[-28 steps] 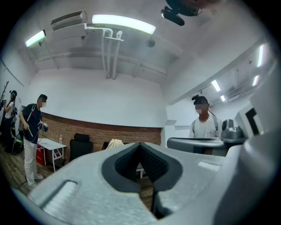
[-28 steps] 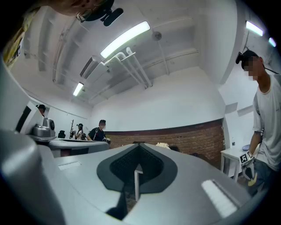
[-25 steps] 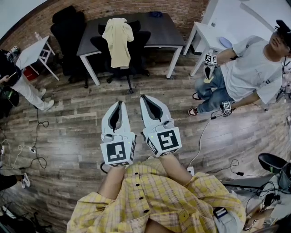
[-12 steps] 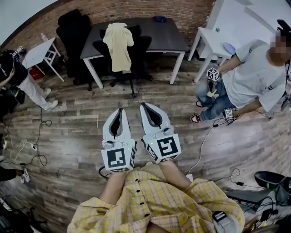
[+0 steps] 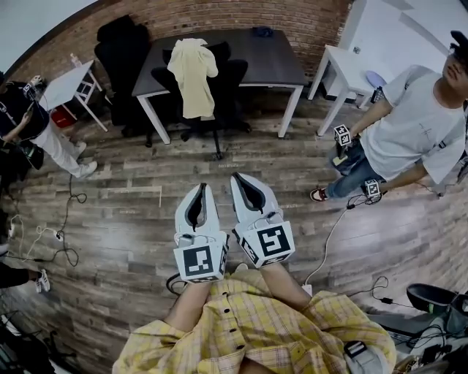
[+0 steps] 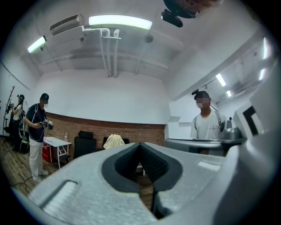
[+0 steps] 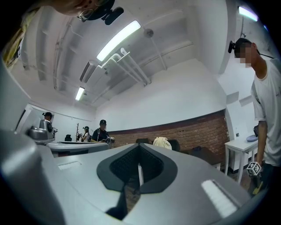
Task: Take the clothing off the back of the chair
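Room: floor (image 5: 131,219) is showing long wood-grain planks in mixed brown and grey. Far wall (image 5: 219,14) is running in red-brown brick, with smooth white wall beside it.

Furniture: one dark rectangular table (image 5: 270,58) on white legs is standing against the brick. Two small white side tables are flanking it, one left (image 5: 62,84), one right (image 5: 344,62). At least two black chairs: one padded high-back (image 5: 121,44) at the table's left end, one swivel chair (image 5: 227,80) pulled up at the front edge.

Clothing (image 5: 191,77): one pale yellow soft garment is hanging draped over the back of the swivel chair, folds falling down past the seat. It is sitting well apart from both grippers.

Grippers: left gripper (image 5: 201,187) and right gripper (image 5: 238,177) are pointing side by side toward the chair, over bare floor. Shells are matte light grey and tapering, pads ribbed and dark. Each one's own view is showing its jaws pressed together with nothing between them. Each is carrying one marker cube.

Other: thin cables (image 5: 62,219) are trailing on the floor at left. Two people are at the edges, one left (image 5: 29,131), one right (image 5: 417,131).
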Action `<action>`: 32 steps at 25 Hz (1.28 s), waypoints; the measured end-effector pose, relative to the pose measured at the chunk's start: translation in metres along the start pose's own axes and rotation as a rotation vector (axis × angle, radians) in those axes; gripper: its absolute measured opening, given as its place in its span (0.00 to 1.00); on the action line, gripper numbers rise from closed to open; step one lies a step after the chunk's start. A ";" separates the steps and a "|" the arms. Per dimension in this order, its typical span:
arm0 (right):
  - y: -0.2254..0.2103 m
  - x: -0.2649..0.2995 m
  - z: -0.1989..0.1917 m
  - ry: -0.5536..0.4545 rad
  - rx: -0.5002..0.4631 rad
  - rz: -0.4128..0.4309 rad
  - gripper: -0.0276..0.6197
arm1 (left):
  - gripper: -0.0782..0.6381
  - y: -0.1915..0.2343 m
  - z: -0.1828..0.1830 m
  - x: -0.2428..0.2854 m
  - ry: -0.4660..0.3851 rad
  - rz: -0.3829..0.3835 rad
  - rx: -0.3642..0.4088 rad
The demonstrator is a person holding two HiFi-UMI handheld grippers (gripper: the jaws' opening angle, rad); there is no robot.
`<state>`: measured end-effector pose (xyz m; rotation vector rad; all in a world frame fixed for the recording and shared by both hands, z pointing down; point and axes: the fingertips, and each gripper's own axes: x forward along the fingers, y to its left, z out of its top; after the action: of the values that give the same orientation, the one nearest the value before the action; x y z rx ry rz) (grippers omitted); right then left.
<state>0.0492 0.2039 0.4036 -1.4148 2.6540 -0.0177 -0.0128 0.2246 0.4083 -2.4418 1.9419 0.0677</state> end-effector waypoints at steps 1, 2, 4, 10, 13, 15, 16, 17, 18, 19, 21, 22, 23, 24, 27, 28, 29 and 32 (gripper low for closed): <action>-0.002 0.004 -0.003 0.002 0.002 -0.001 0.04 | 0.10 0.002 -0.002 0.004 0.001 0.001 -0.004; -0.004 0.008 -0.005 0.003 0.001 -0.003 0.04 | 0.10 0.005 -0.004 0.007 0.002 0.001 -0.007; -0.007 0.019 -0.006 0.002 -0.007 -0.004 0.04 | 0.10 0.009 -0.006 0.017 0.000 -0.003 -0.009; -0.027 0.061 -0.006 0.001 -0.017 -0.008 0.04 | 0.10 0.022 -0.008 0.060 -0.017 -0.011 -0.019; -0.039 0.084 -0.009 0.001 -0.018 -0.012 0.04 | 0.10 0.032 -0.008 0.085 -0.018 -0.013 -0.015; -0.045 0.104 -0.008 0.000 -0.020 -0.010 0.04 | 0.10 0.042 -0.006 0.102 -0.018 -0.012 -0.012; -0.047 0.114 -0.008 -0.001 -0.020 -0.009 0.04 | 0.10 0.048 -0.004 0.111 -0.018 -0.012 -0.011; -0.049 0.124 -0.006 -0.002 -0.020 -0.009 0.04 | 0.10 0.054 -0.003 0.120 -0.019 -0.013 -0.011; -0.051 0.134 -0.006 -0.002 -0.020 -0.008 0.04 | 0.10 0.060 -0.001 0.129 -0.019 -0.013 -0.011; -0.053 0.144 -0.005 -0.003 -0.020 -0.008 0.04 | 0.10 0.065 0.001 0.138 -0.019 -0.014 -0.011; -0.058 0.165 -0.003 -0.004 -0.019 -0.010 0.04 | 0.10 0.077 0.003 0.156 -0.017 -0.016 -0.007; -0.060 0.176 -0.001 -0.004 -0.019 -0.013 0.04 | 0.10 0.083 0.005 0.165 -0.015 -0.018 -0.006; -0.062 0.186 0.000 -0.004 -0.020 -0.015 0.04 | 0.10 0.089 0.006 0.174 -0.014 -0.021 -0.007; -0.064 0.196 0.001 -0.005 -0.021 -0.018 0.04 | 0.10 0.095 0.007 0.183 -0.013 -0.023 -0.010; -0.068 0.223 0.001 -0.009 -0.026 -0.027 0.04 | 0.10 0.113 0.009 0.206 -0.014 -0.028 -0.022; -0.070 0.232 0.002 -0.010 -0.027 -0.032 0.04 | 0.10 0.118 0.009 0.214 -0.013 -0.031 -0.024; -0.072 0.241 0.002 -0.011 -0.028 -0.037 0.04 | 0.10 0.124 0.010 0.222 -0.013 -0.035 -0.026; -0.080 0.268 0.004 -0.013 -0.029 -0.055 0.04 | 0.10 0.139 0.013 0.247 -0.014 -0.050 -0.032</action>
<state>-0.0312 -0.0622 0.3756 -1.4914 2.6142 0.0243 -0.0930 -0.0463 0.3852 -2.5015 1.8873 0.1153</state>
